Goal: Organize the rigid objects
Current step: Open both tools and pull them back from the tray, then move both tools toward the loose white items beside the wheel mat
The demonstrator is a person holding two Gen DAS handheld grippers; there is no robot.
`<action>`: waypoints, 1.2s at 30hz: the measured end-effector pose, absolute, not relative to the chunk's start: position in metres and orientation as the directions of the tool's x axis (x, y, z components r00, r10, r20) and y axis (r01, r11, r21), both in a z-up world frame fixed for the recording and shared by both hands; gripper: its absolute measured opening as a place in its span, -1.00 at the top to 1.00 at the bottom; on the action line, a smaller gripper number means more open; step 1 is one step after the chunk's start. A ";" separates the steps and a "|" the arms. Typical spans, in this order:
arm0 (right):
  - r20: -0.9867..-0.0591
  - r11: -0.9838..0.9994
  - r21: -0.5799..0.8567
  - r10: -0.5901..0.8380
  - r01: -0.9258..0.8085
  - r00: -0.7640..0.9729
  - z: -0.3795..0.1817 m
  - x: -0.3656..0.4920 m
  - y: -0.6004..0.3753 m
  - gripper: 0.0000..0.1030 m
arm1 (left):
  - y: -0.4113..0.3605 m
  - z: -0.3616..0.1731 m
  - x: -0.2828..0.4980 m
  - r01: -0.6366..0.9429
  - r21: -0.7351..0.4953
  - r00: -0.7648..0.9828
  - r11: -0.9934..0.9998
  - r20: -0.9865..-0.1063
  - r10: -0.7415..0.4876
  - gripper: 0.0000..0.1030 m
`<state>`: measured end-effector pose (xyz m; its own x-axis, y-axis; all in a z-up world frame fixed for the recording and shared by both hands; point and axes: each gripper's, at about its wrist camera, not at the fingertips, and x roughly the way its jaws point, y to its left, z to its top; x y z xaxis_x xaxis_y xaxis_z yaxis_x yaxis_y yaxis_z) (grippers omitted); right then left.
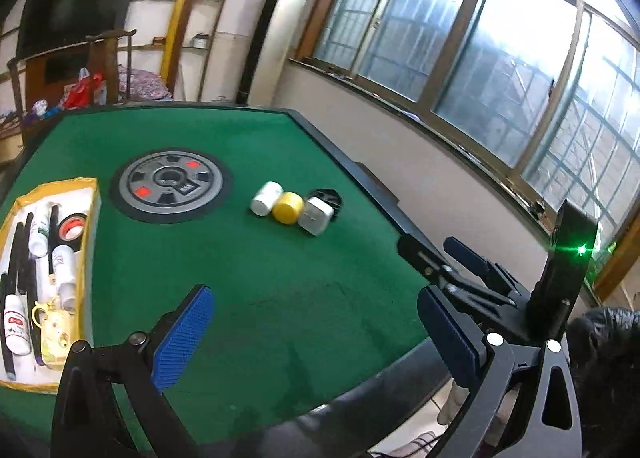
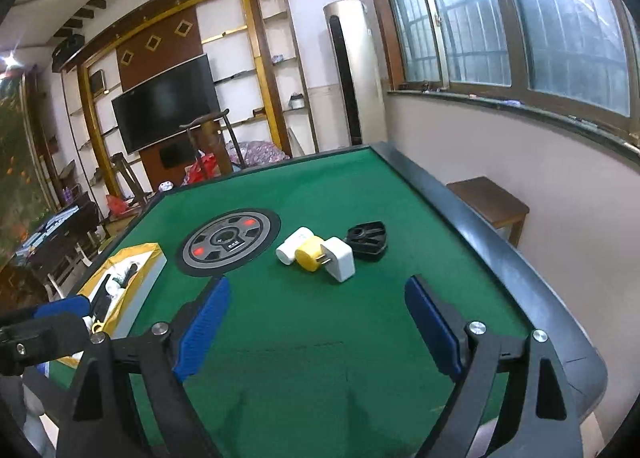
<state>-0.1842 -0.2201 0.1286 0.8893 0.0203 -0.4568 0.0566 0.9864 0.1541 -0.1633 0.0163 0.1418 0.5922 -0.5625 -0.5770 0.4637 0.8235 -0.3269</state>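
Observation:
A white bottle (image 1: 266, 198), a yellow round piece (image 1: 287, 207), a white plug adapter (image 1: 315, 215) and a black plastic part (image 1: 329, 198) lie together on the green table (image 1: 280, 298). They also show in the right wrist view: bottle (image 2: 293, 245), yellow piece (image 2: 310, 253), adapter (image 2: 339, 258), black part (image 2: 368, 240). My left gripper (image 1: 316, 326) is open and empty, near the table's front. My right gripper (image 2: 318, 322) is open and empty, short of the cluster; it shows in the left wrist view (image 1: 452, 258).
A yellow-edged tray (image 1: 90, 194) at the left holds pens, bottles, tape and a small mug. A round grey hub (image 1: 172, 182) sits in the table's middle. The dark raised table rim (image 2: 480, 226) runs along the right. A wooden stool (image 2: 488, 198) stands by the wall.

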 end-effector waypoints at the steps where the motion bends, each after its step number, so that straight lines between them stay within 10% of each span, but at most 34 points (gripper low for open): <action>1: -0.451 0.989 0.135 0.009 0.058 0.892 0.129 -0.187 -0.219 -0.72 | 0.011 0.143 -0.168 0.471 -0.316 0.593 0.823 -0.578 -0.561 -0.99; 18: -0.438 0.993 0.083 -0.042 0.087 0.898 0.152 -0.180 -0.234 -0.90 | 0.047 0.201 -0.194 0.370 -0.085 0.789 0.925 -0.497 -0.361 -0.99; 25: -0.463 0.989 0.144 0.036 0.035 0.886 0.204 -0.134 -0.259 -1.00 | 0.073 0.252 -0.182 0.074 0.362 0.934 0.929 -0.352 0.063 -0.99; 33: -0.694 0.971 0.231 0.118 0.065 0.710 0.128 -0.020 -0.258 -1.00 | 0.092 0.169 -0.123 0.161 0.135 0.807 0.978 -0.589 -0.052 -0.99; 36: -0.733 0.974 0.221 0.127 0.057 0.668 0.099 -0.003 -0.257 -0.63 | 0.090 0.137 -0.105 0.178 0.055 0.741 0.983 -0.664 -0.097 -0.99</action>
<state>-0.0026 -0.2565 0.0987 0.6681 0.1267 -0.7332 0.0575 0.9737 0.2207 -0.1052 0.0900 0.1368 0.7410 -0.0969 -0.6645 0.1776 0.9826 0.0548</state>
